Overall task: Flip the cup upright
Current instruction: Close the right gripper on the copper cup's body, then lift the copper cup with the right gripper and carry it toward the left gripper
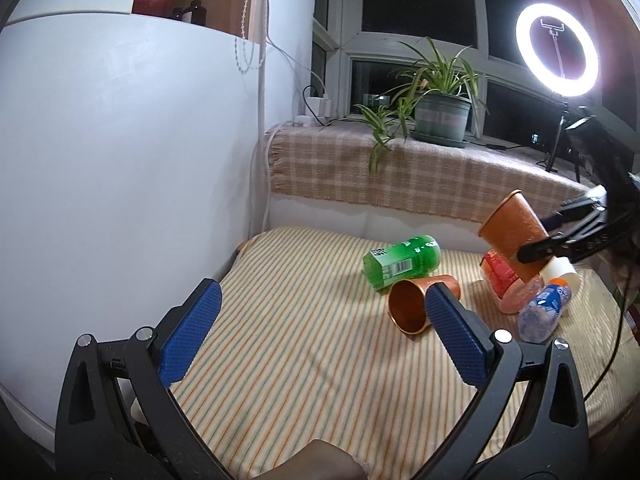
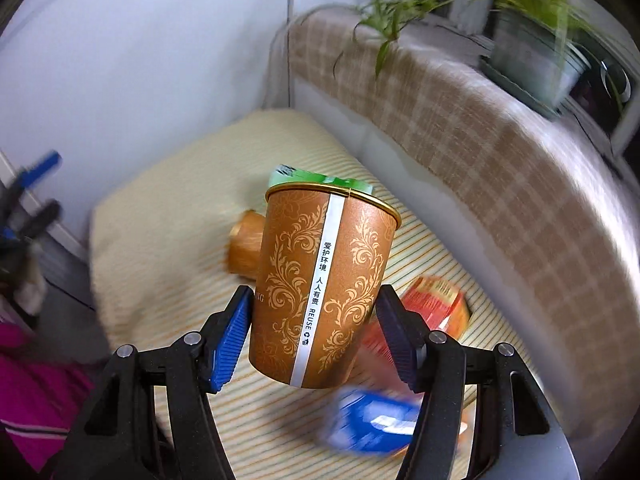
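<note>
My right gripper is shut on a brown paper cup with gold scrollwork, holding it in the air, nearly upright and tilted a little, rim up. In the left wrist view this cup hangs tilted at the right in the right gripper, above the striped cushion. A second brown cup lies on its side on the cushion, mouth toward me. My left gripper is open and empty, just short of that lying cup.
A green can lies behind the lying cup. A red packet and a blue-labelled bottle lie at the right. A white wall stands left; a plaid-covered ledge with a potted plant and a ring light stand behind.
</note>
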Tool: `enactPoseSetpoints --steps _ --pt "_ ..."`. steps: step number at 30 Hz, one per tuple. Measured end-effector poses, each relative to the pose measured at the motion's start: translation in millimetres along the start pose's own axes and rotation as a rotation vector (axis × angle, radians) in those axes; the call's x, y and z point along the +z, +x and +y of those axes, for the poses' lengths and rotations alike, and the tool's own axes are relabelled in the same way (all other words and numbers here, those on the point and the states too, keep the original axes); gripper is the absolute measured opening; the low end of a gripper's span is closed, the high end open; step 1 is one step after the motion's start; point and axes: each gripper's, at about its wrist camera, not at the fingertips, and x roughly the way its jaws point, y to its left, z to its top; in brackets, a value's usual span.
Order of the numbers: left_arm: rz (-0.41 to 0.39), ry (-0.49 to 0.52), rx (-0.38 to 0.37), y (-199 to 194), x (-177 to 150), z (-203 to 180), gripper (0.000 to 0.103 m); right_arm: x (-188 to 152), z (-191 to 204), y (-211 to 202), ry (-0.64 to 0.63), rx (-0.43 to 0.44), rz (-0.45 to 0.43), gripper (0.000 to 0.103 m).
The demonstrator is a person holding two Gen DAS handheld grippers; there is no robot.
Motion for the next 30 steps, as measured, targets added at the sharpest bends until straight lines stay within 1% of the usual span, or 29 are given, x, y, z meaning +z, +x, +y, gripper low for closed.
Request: enactPoseSetpoints --steps 5,9,11,14,16,19,21,24,30 --pt "-0.003 0.007 -0.030 -10.4 -2.2 -4.3 0.103 -37.6 17.1 -21.8 0.190 0.088 -0.067 0.062" --pt "0.018 0.008 -0.077 -14.1 -3.9 -8.6 0.103 -65.1 31.0 -26.4 0.332 0.158 -0.081 0.062" --pt "0.034 0.013 -0.102 -14.7 -5.7 -11.7 0.103 -78.0 35.8 -21.4 0.416 0.186 -0.088 0.062" --pt "0.059 0.013 -0.139 -16.5 -10.6 -16.6 0.103 -98.3 40.2 -5.9 0.544 0.219 -0.071 0.062" --pt "0.087 0.010 -0.171 -14.8 -13.0 -19.3 0.103 -112.3 42.0 9.6 0.630 0.223 -0.055 0.062" --pt "0.142 -0.001 -0.218 -8.2 -16.5 -21.7 0.103 -125.4 42.1 31.5 0.720 0.216 -0.029 0.062" --pt "0.170 -0.012 -0.240 -4.9 -20.2 -23.2 0.103 -132.0 44.1 41.7 0.740 0.205 -0.009 0.062" --pt "0.210 -0.026 -0.261 1.3 -26.0 -24.3 0.103 -132.6 46.9 50.8 0.740 0.176 0.012 0.062" --pt "0.284 -0.041 -0.320 14.4 -28.4 -30.9 0.103 -121.7 48.7 62.7 0.686 0.145 0.009 0.066"
